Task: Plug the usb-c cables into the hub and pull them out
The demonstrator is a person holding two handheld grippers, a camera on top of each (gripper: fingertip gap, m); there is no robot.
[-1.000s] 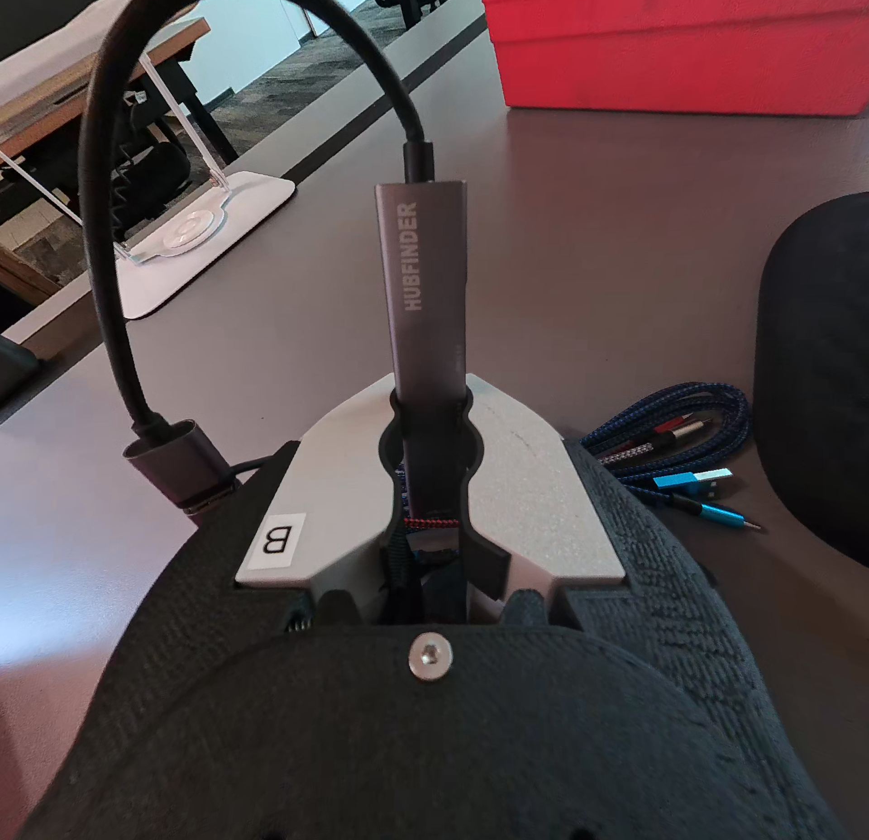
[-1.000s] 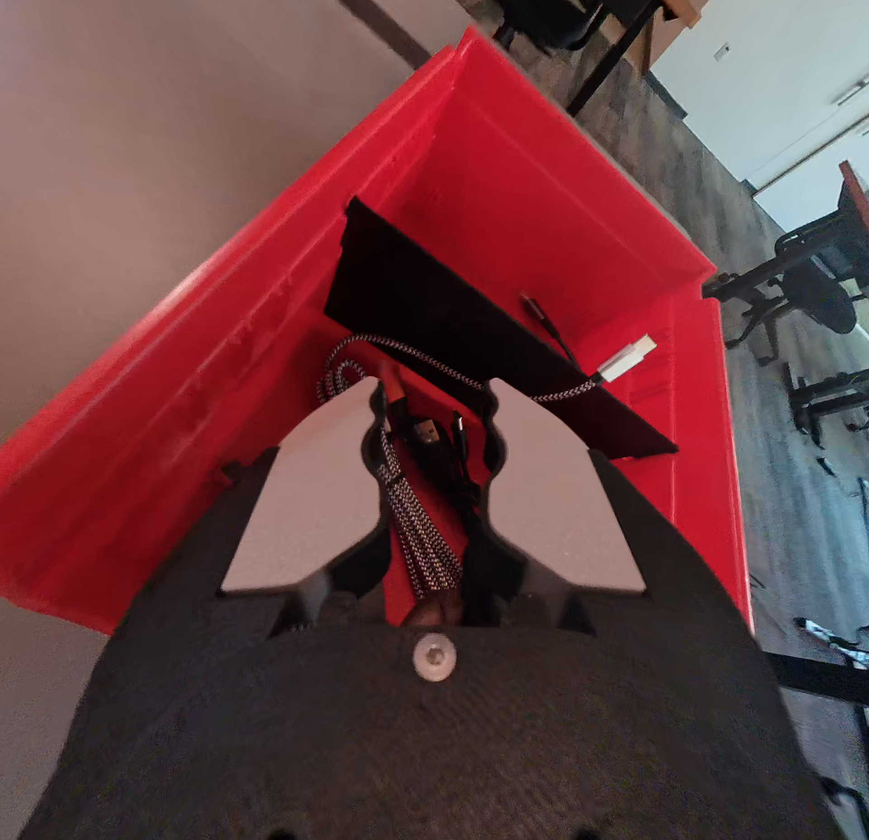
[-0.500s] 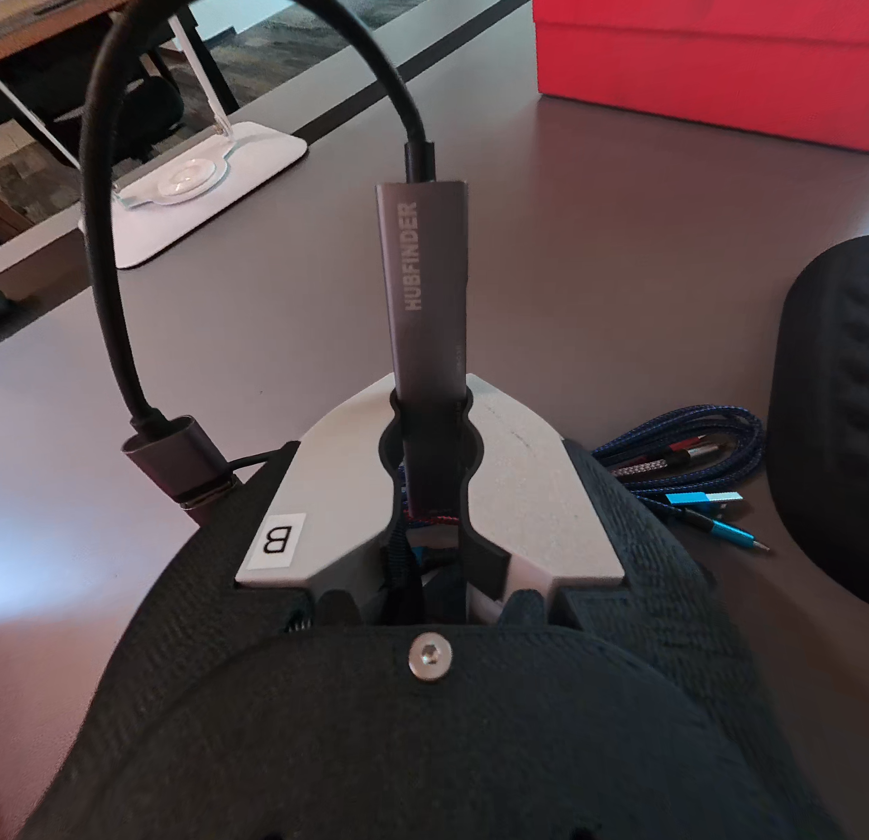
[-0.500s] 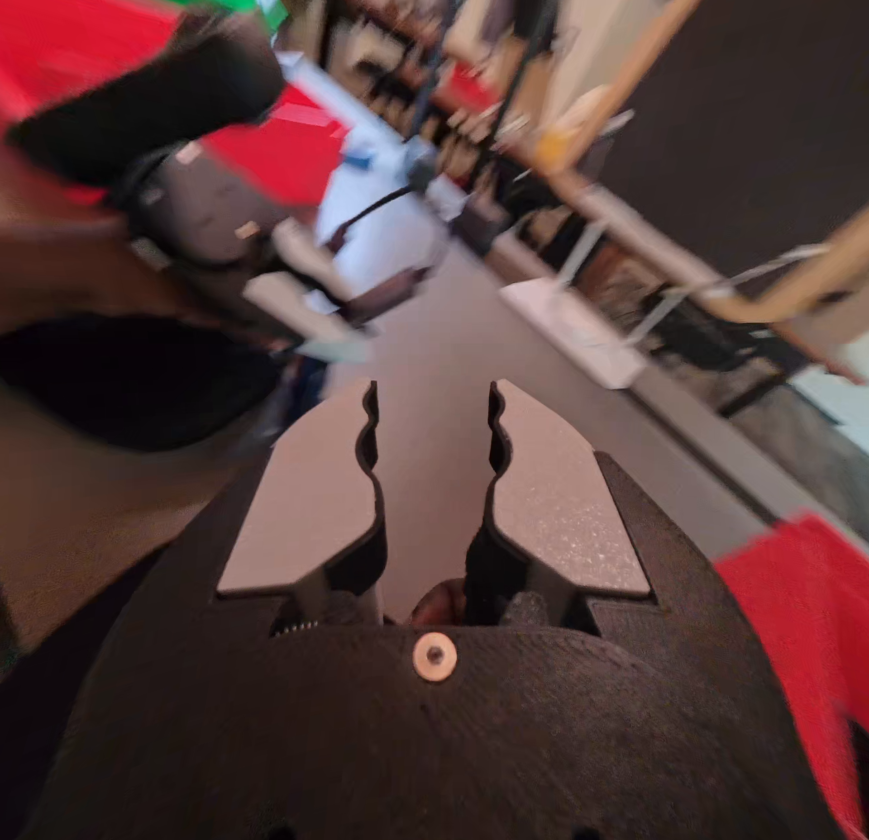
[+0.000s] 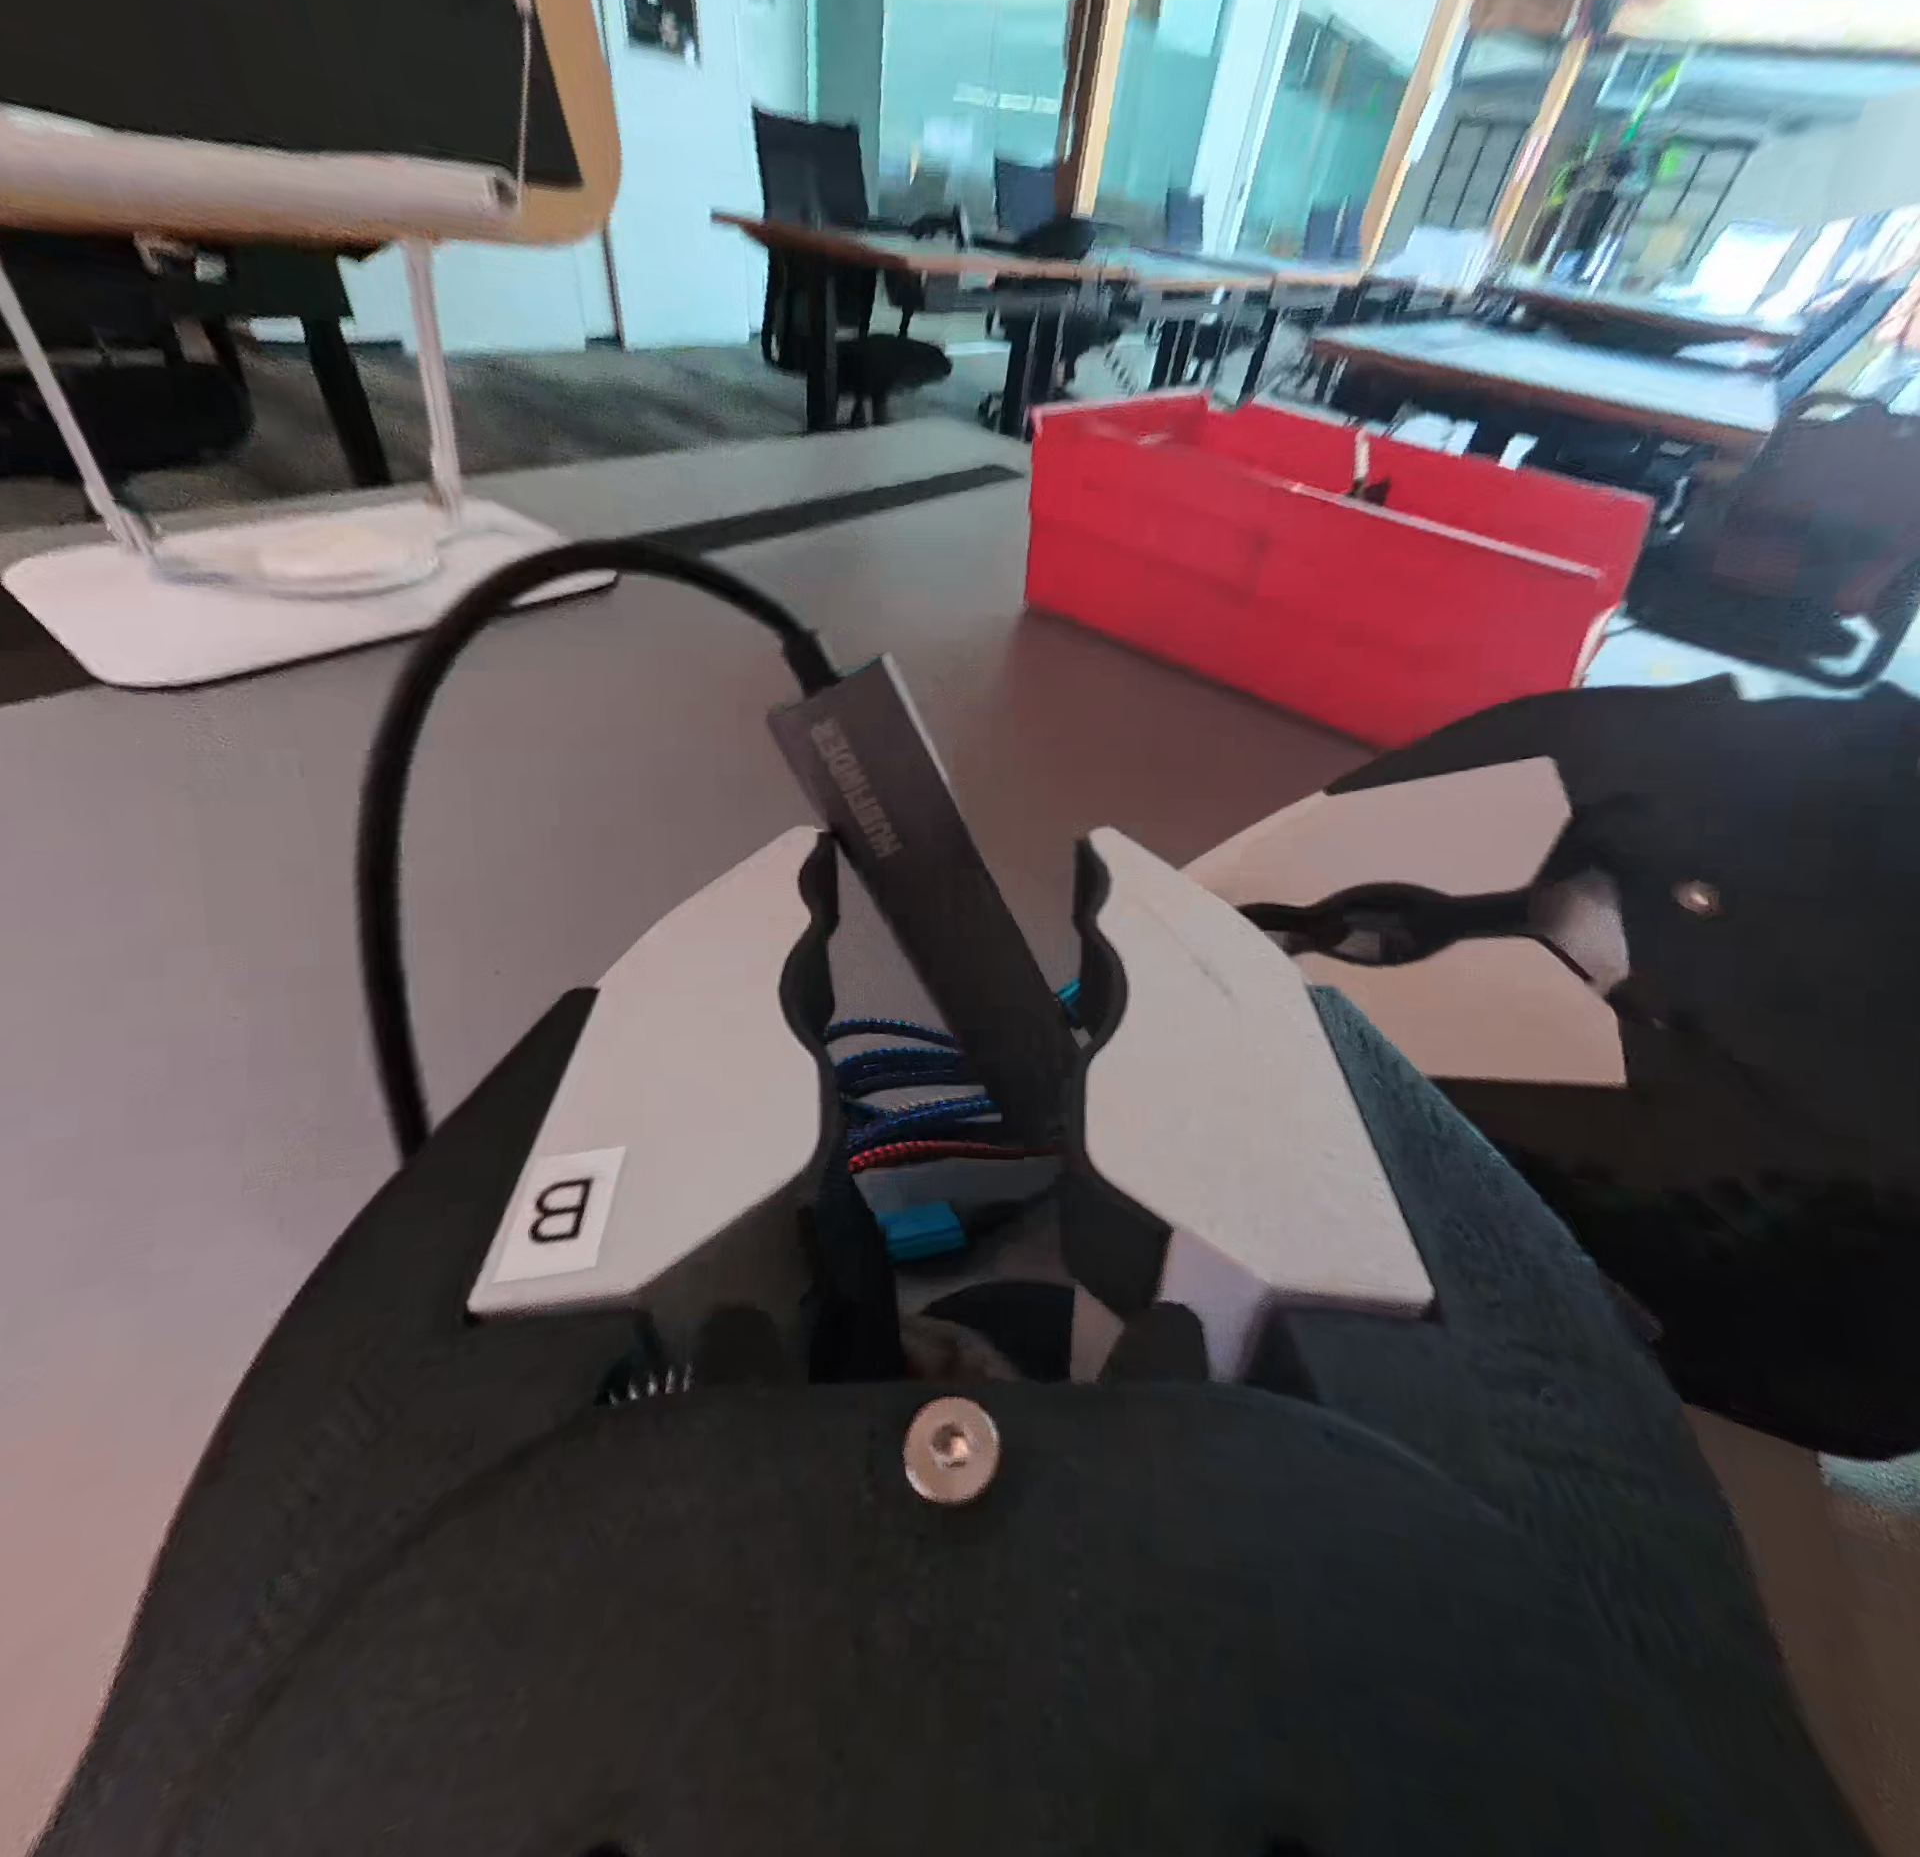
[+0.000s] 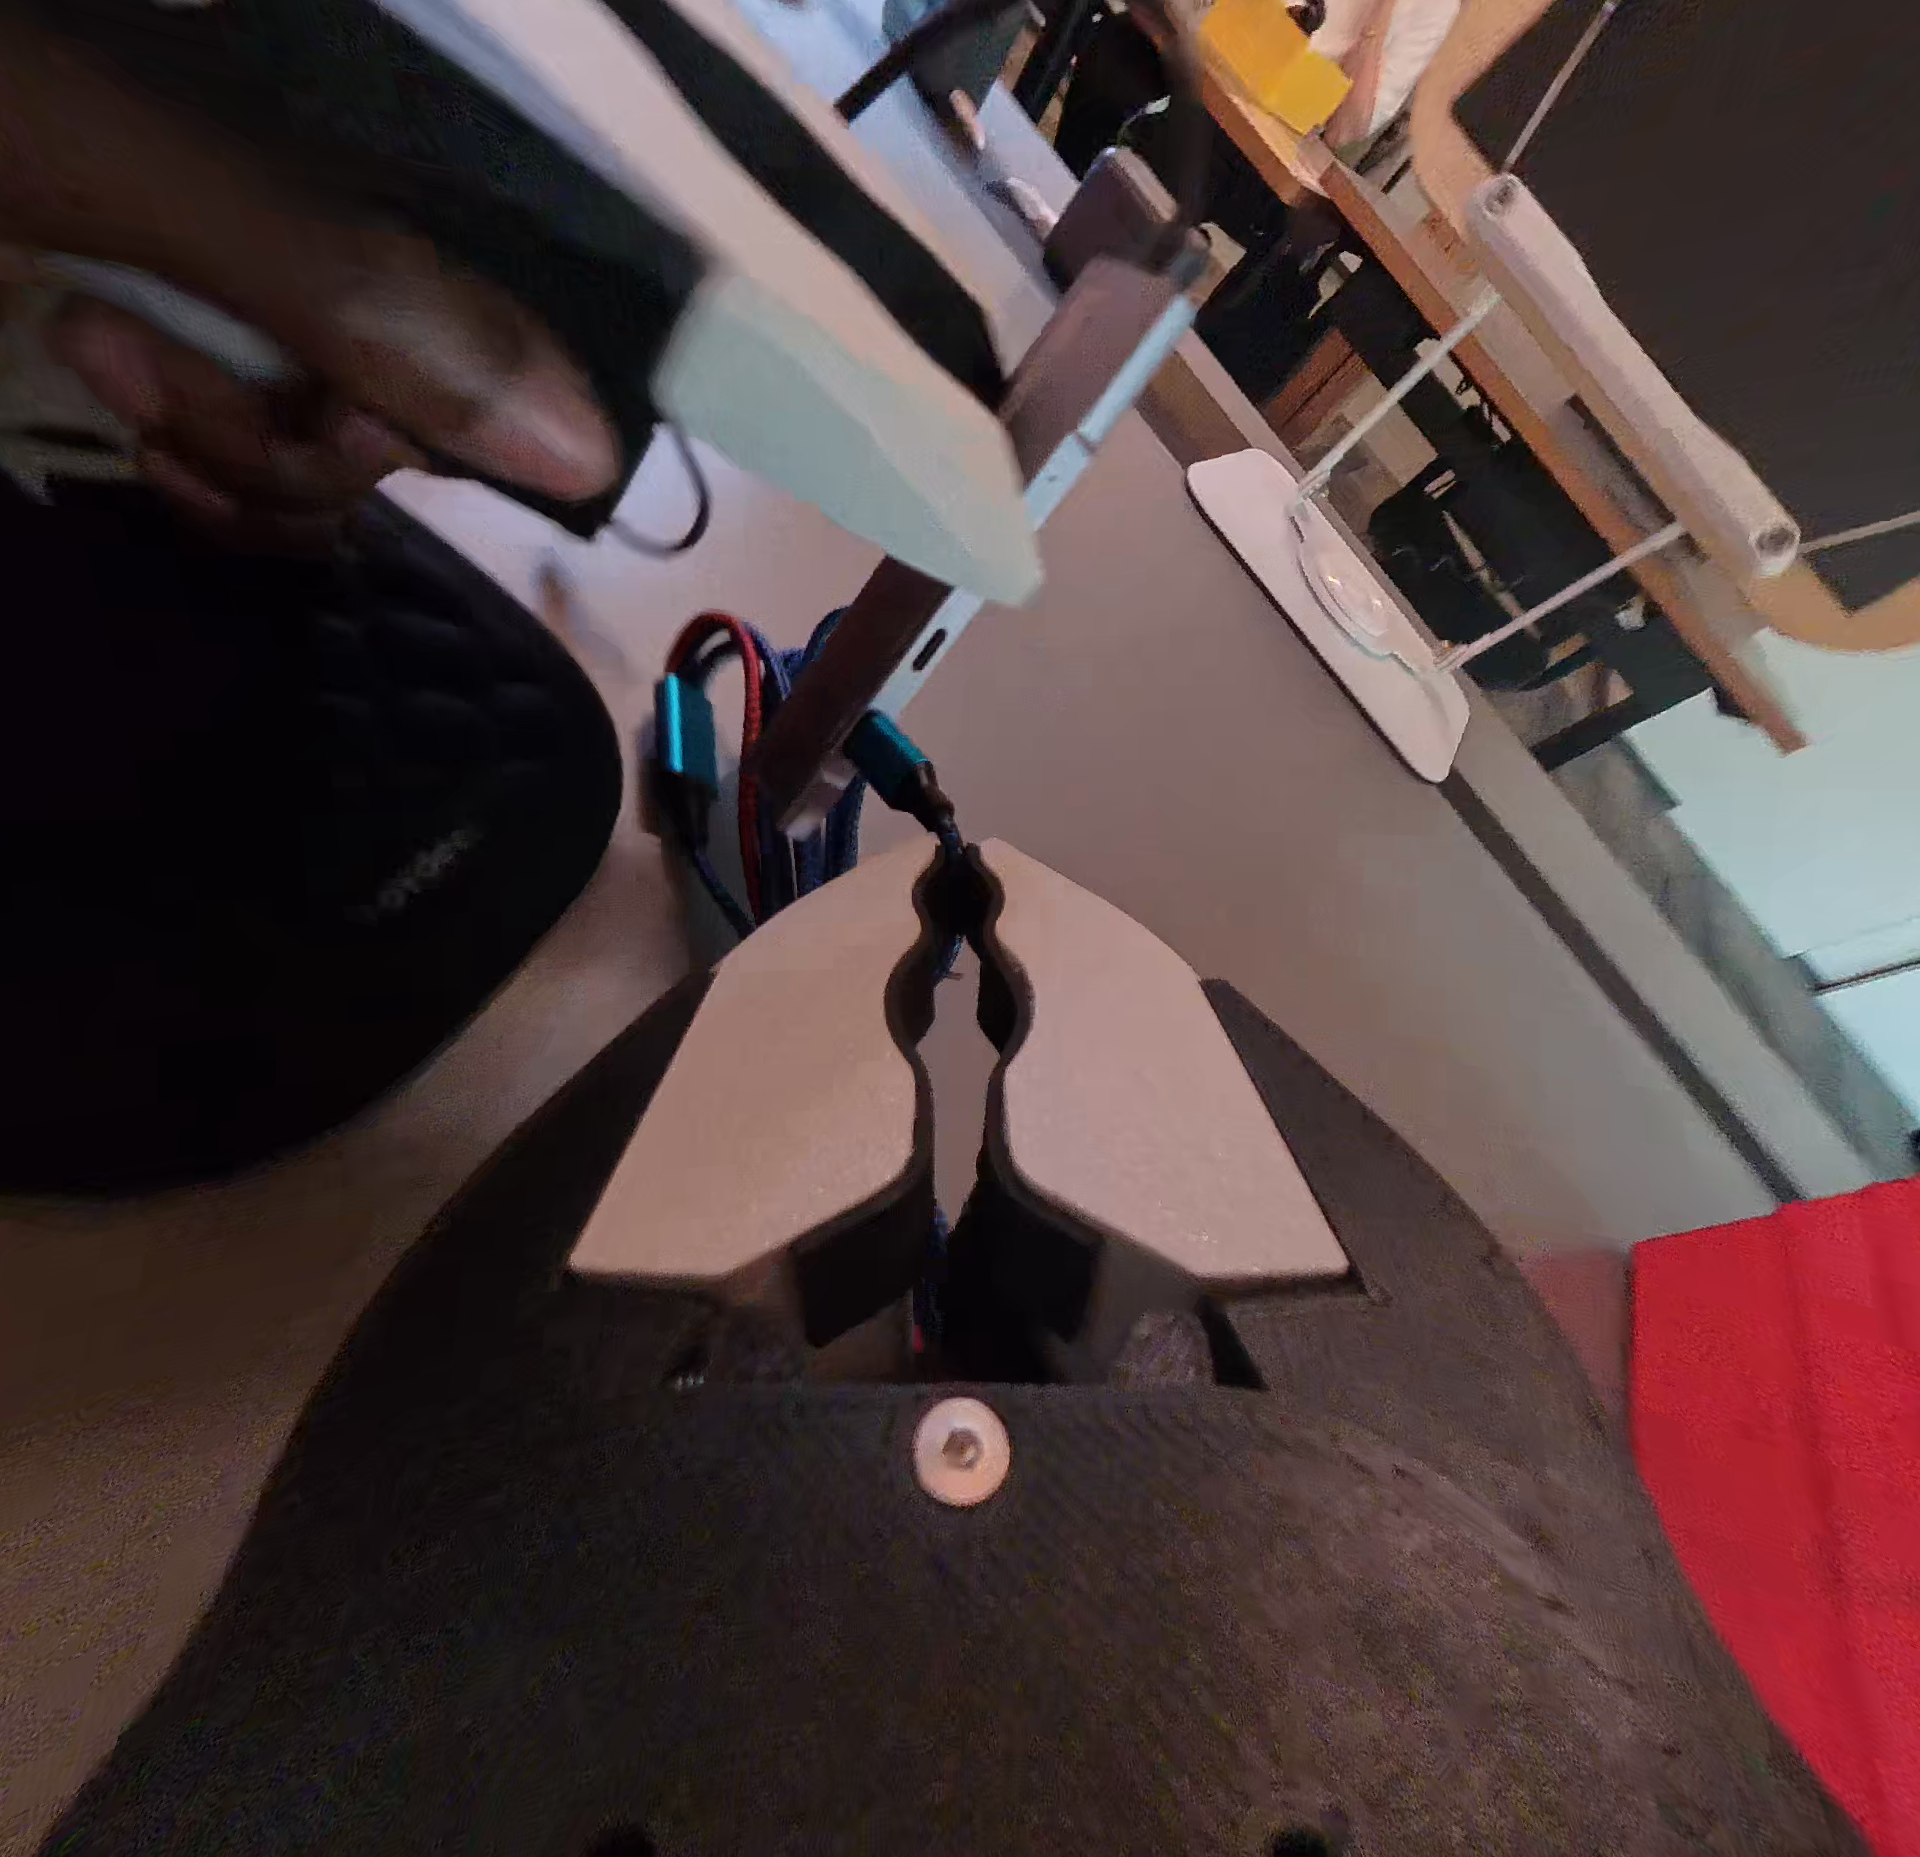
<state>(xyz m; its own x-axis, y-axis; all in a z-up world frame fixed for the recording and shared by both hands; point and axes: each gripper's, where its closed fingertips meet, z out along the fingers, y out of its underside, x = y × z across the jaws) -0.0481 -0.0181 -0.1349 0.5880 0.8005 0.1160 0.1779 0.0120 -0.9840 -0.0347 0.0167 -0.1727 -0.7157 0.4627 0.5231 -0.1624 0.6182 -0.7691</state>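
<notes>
The dark grey hub (image 5: 925,893) leans tilted between the spread fingers of my open left gripper (image 5: 951,872); its black lead (image 5: 384,851) loops off to the left. In the right wrist view the hub (image 6: 1091,353) slants down to a bundle of blue and red braided cables (image 6: 758,747) on the table. My right gripper (image 6: 958,851) is shut on a blue cable just behind its teal connector (image 6: 888,753). The connector tip touches the hub's low end; I cannot tell if it is inserted. The right gripper also shows in the left wrist view (image 5: 1351,919).
A red bin (image 5: 1320,581) stands at the back right of the grey table (image 5: 208,924); it shows in the right wrist view (image 6: 1787,1495) too. A white stand base (image 5: 281,581) is at the back left. A black round pad (image 6: 260,820) lies beside the cables. A hand (image 6: 312,353) holds the left gripper.
My left gripper has opened and tipped up; the hub now leans loose between its fingers. My right gripper left the red bin, swung to the table and shut on the blue cable.
</notes>
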